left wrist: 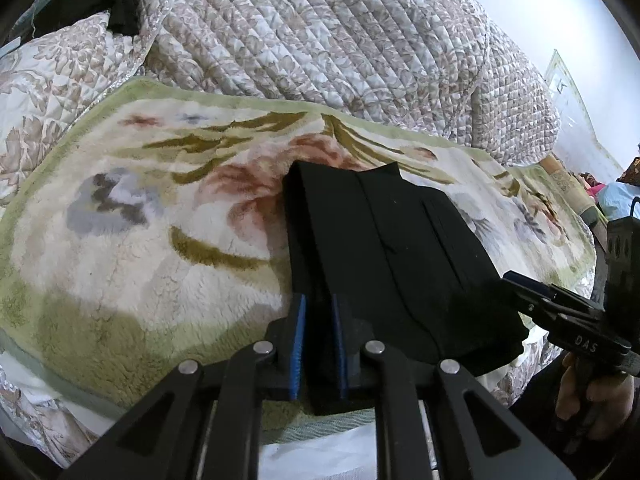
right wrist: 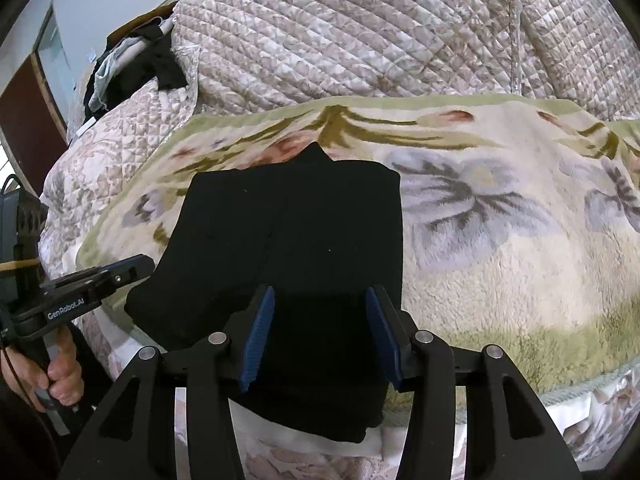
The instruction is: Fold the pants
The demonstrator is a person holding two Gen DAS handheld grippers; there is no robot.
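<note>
Now black pants (right wrist: 288, 232) folded flat; fuzzy floral blanket (right wrist: 500, 280) beneath

One pants (left wrist: 384, 248), two grippers, left (left wrist: 319, 344) and right (right wrist: 320, 336), one blanket (left wrist: 132, 216), one quilt (left wrist: 320, 40), two hands seen (left wrist: 588, 396)

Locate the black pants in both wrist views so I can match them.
Left wrist: the black pants lie centre to lower right, near edge between the left tongs.
Right wrist: black pants lie centre, running down between the right tongs.
Shared landmark: the floral fleece blanket under them.
</note>
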